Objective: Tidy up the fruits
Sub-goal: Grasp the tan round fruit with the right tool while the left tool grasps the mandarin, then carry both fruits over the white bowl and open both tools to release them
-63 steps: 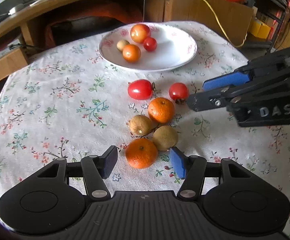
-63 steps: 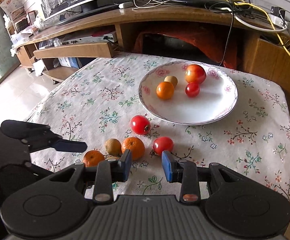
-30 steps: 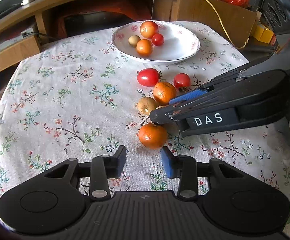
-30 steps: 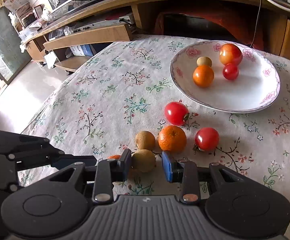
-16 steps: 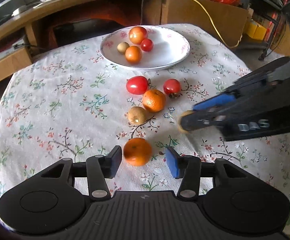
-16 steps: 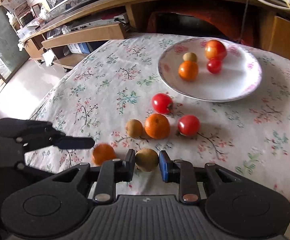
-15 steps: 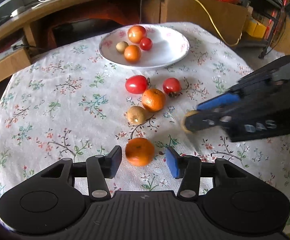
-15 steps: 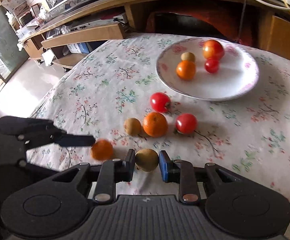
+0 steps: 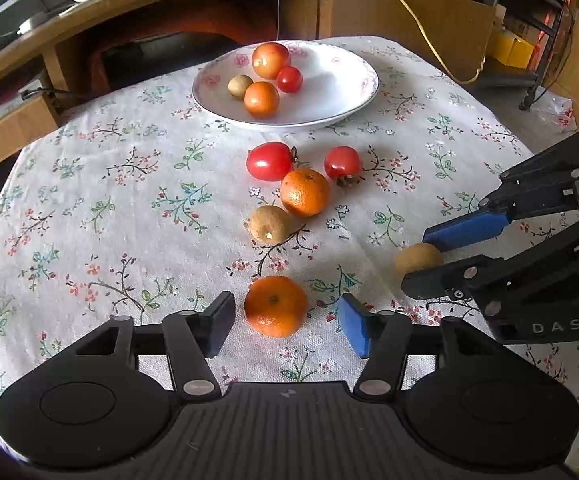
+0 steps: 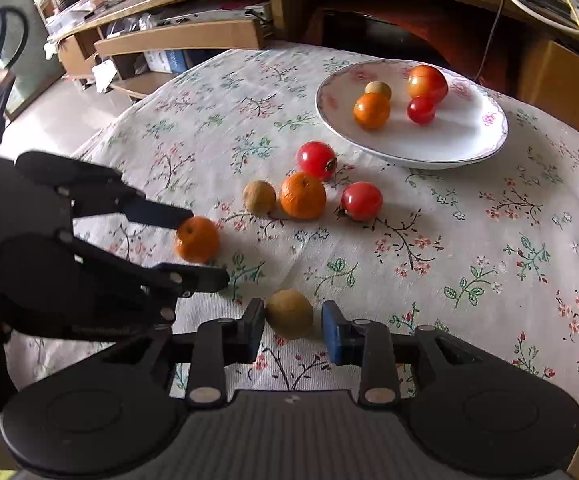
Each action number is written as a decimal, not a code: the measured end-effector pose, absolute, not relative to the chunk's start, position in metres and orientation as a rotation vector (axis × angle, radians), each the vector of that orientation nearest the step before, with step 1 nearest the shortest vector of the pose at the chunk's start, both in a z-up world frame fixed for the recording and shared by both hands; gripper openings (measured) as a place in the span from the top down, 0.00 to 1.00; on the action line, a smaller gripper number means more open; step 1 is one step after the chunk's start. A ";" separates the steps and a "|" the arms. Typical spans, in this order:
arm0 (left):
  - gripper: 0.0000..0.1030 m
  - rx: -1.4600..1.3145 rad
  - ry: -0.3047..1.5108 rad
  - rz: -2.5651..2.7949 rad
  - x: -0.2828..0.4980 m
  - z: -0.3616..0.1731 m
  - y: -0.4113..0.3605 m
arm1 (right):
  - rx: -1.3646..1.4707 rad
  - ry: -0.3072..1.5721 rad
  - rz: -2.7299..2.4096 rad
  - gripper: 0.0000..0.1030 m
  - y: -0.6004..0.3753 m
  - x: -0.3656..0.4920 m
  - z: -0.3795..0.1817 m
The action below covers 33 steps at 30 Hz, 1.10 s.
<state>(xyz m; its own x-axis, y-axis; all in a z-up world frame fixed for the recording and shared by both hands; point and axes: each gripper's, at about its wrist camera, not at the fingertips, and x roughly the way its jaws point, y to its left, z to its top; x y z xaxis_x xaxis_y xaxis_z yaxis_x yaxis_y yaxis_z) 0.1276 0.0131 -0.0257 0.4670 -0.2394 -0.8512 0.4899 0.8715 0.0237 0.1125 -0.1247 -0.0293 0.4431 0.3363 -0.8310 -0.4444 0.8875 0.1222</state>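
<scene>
An orange mandarin (image 9: 275,306) lies on the flowered cloth between the fingers of my left gripper (image 9: 285,312). Its jaws are opening and neither pad touches the fruit. A small brown fruit (image 10: 289,314) sits between the pads of my right gripper (image 10: 292,322). Those jaws are opening too, with a slim gap at the blue pad. In the left wrist view the right gripper (image 9: 417,260) stands at the right with the brown fruit (image 9: 417,258). The right wrist view shows the left gripper (image 10: 203,247) around the mandarin (image 10: 196,239).
A white plate (image 9: 341,108) at the far side holds several fruits. Two red tomatoes (image 9: 269,161), another mandarin (image 9: 304,192) and a brown fruit (image 9: 269,224) lie in a cluster mid-table. A wooden desk with cables stands beyond the table's far edge.
My right gripper shut on the brown fruit and drew it away from the cluster, then eased its jaws. My left gripper's jaws widened around the near mandarin.
</scene>
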 end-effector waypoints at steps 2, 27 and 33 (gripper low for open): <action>0.33 0.281 0.985 -0.454 0.127 -0.025 0.013 | -0.132 0.995 0.483 0.68 -0.124 0.112 -0.030; 0.60 0.242 0.994 -0.423 0.129 -0.023 0.011 | -0.153 0.992 0.440 0.74 -0.126 0.115 -0.026; 0.60 0.219 0.967 -0.427 0.136 -0.014 0.008 | -0.126 0.955 0.424 0.74 -0.131 0.122 -0.016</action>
